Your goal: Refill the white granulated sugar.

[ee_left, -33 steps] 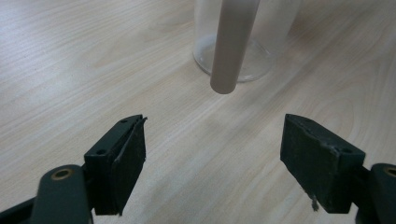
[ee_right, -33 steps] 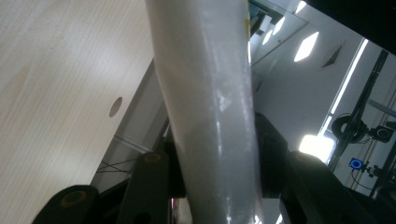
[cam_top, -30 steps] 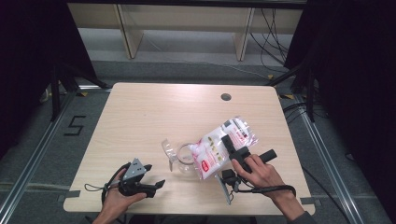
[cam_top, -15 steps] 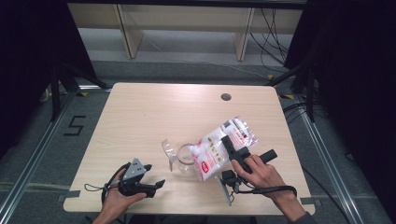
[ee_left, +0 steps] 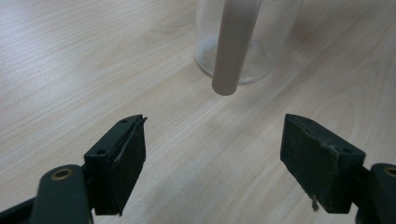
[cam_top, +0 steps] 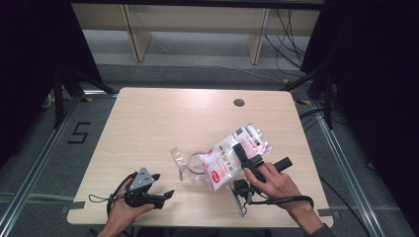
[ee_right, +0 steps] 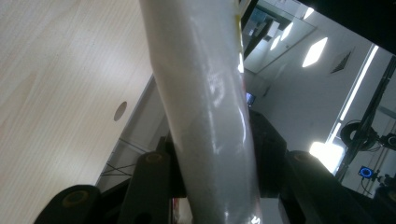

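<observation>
Bag [cam_top: 232, 155] of white contents, clear plastic with pink and red print, is lying tilted at centre right of the high view, its lower end leaning over a clear glass jar [cam_top: 195, 168] on the wooden table [cam_top: 163, 118]. Right gripper [cam_top: 252, 160] is clamping the bag; in the right gripper view the white bag [ee_right: 205, 107] is running up between the two black jaws, which are pressing on it from both sides. Left gripper [cam_top: 160, 195] is resting at lower left of the high view, held in the person's left hand [cam_top: 123, 212], well apart from the bag. Its jaws are standing wide apart with nothing between them, pointing toward the jar [ee_left: 243, 46] at the top centre of the left gripper view.
</observation>
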`<state>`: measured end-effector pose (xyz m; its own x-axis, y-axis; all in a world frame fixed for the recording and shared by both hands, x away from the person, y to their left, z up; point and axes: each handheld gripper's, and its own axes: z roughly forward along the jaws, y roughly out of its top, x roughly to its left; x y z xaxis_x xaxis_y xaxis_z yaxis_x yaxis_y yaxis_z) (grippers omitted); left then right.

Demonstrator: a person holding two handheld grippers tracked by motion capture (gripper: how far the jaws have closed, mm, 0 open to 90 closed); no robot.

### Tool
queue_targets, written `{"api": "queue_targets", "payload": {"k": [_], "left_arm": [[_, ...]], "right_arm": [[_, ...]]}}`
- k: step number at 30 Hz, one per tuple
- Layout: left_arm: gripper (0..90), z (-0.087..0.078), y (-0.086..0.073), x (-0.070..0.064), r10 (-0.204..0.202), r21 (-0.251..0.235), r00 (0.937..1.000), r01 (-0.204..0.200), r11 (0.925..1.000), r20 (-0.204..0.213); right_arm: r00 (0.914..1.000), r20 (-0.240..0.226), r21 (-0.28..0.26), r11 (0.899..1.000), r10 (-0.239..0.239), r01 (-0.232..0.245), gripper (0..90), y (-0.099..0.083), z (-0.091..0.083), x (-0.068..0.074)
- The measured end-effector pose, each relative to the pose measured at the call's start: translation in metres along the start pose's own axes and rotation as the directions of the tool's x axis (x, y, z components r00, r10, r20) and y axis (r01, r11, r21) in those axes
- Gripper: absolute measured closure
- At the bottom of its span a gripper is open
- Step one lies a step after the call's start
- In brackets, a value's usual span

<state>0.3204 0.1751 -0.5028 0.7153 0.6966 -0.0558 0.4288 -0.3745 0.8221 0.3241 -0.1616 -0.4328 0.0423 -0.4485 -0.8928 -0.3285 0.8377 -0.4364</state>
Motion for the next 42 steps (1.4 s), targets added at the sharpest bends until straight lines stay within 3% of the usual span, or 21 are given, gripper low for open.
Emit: {"api": "queue_targets", "payload": {"k": [9, 24, 25, 27, 28, 32, 37, 39, 40, 42], "left_arm": [[22.0, 0.0007, -0.0003, 0.0, -0.003, -0.007, 1.0, 0.003, 1.0, 0.005], [22.1, 0.0007, -0.0004, 0.0001, -0.003, -0.007, 1.0, 0.003, 1.0, 0.004], [22.1, 0.0008, -0.0003, 0.0001, -0.003, -0.003, 1.0, 0.003, 1.0, 0.008], [22.1, 0.0009, -0.0003, 0.0, -0.004, -0.002, 1.0, 0.004, 1.0, 0.009], [22.0, 0.0014, -0.0007, -0.0011, -0.026, -0.003, 0.9996, 0.026, 0.9997, 0.009], [22.1, 0.0017, -0.0008, -0.0013, -0.027, -0.004, 0.9996, 0.027, 0.9996, 0.01], [22.1, 0.0018, -0.0008, -0.0011, -0.025, -0.003, 0.9996, 0.025, 0.9997, 0.015], [22.1, 0.0013, -0.0003, 0.0002, 0.0, -0.004, 0.9999, 0.0, 1.0, 0.01], [22.1, 0.0018, -0.0009, -0.0012, -0.025, -0.002, 0.9996, 0.025, 0.9997, 0.016], [22.0, 0.0017, -0.0007, -0.0009, -0.018, -0.002, 0.9998, 0.018, 0.9998, 0.012]], "right_arm": [[0.9992, -0.024, -0.012, 0.999, 0.033, -0.033, 66.0, 0.0009, -0.0025, -0.0043], [0.9989, -0.044, -0.006, 1.0, 0.015, -0.015, 66.1, 0.0, -0.0013, -0.0052], [0.9985, -0.043, -0.005, 0.999, 0.034, -0.034, 66.1, -0.0004, -0.0011, -0.0039], [0.9986, -0.043, -0.004, 1.0, 0.03, -0.03, 66.1, -0.0003, -0.0011, -0.0041], [0.999, -0.043, -0.007, 1.0, 0.016, -0.017, 66.1, -0.0004, -0.0006, -0.0045], [0.999, -0.044, -0.003, 1.0, 0.003, -0.003, 66.0, 0.0001, -0.0008, -0.0067], [0.9993, -0.037, -0.011, 1.0, -0.001, 0.0, 66.1, 0.0013, -0.0003, -0.0075], [0.9988, -0.04, -0.004, 1.0, 0.029, -0.03, 66.0, 0.0017, -0.0004, -0.0053], [0.9991, -0.042, -0.011, 1.0, 0.0, 0.0, 66.0, 0.0021, 0.0, -0.0084], [0.9989, -0.045, -0.01, 1.0, 0.01, -0.011, 66.1, 0.0018, 0.0001, -0.0074]]}}
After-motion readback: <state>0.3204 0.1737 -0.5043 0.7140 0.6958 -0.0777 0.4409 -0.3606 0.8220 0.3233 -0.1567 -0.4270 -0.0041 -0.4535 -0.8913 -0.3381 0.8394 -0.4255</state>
